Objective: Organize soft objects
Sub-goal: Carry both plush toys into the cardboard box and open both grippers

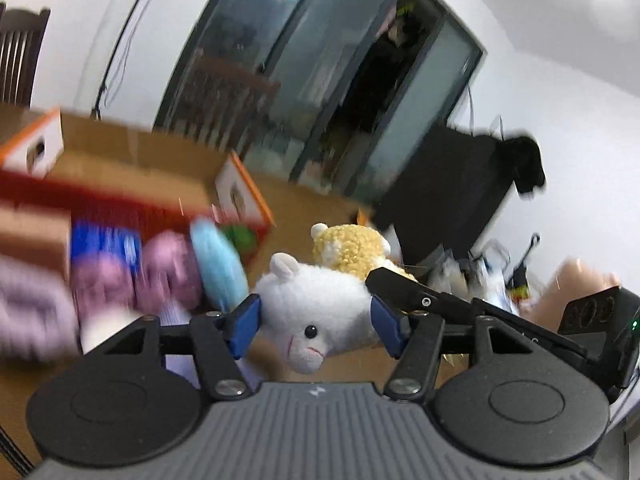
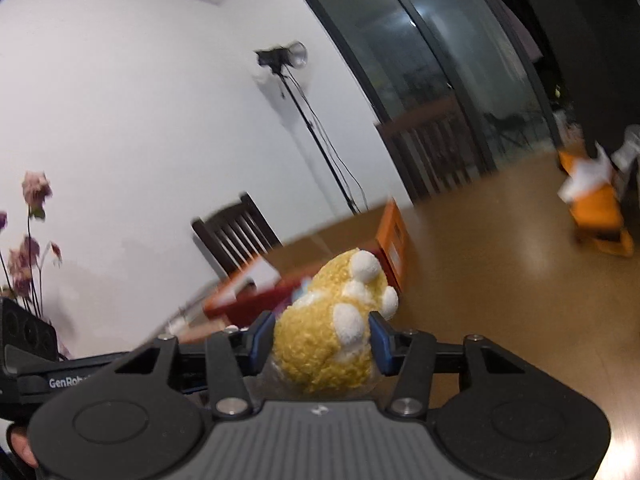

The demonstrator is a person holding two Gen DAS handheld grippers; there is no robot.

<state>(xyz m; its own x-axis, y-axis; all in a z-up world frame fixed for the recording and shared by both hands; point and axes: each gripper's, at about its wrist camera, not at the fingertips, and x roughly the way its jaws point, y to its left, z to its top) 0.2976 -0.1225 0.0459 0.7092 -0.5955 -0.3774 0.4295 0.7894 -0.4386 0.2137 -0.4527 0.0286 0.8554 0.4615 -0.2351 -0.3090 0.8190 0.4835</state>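
My left gripper [image 1: 316, 326] is shut on a white plush animal [image 1: 316, 308], held in the air between its blue pads. My right gripper [image 2: 322, 344] is shut on a yellow curly plush animal [image 2: 332, 328] with white paws. In the left wrist view the yellow plush [image 1: 352, 248] and the right gripper [image 1: 404, 284] show just behind the white one. An open cardboard box [image 1: 140, 172] with red sides and orange-edged flaps stands to the left; purple, blue and light-blue soft items [image 1: 168, 268] lie blurred by it. The box also shows in the right wrist view [image 2: 288, 284].
A brown wooden table [image 2: 480, 300] lies under both grippers. Dark wooden chairs [image 2: 236, 232] stand at its far edge. A light stand [image 2: 304, 120] is by the white wall, with glass doors behind. An orange object [image 2: 596, 212] sits far right. Dried flowers [image 2: 28, 248] stand left.
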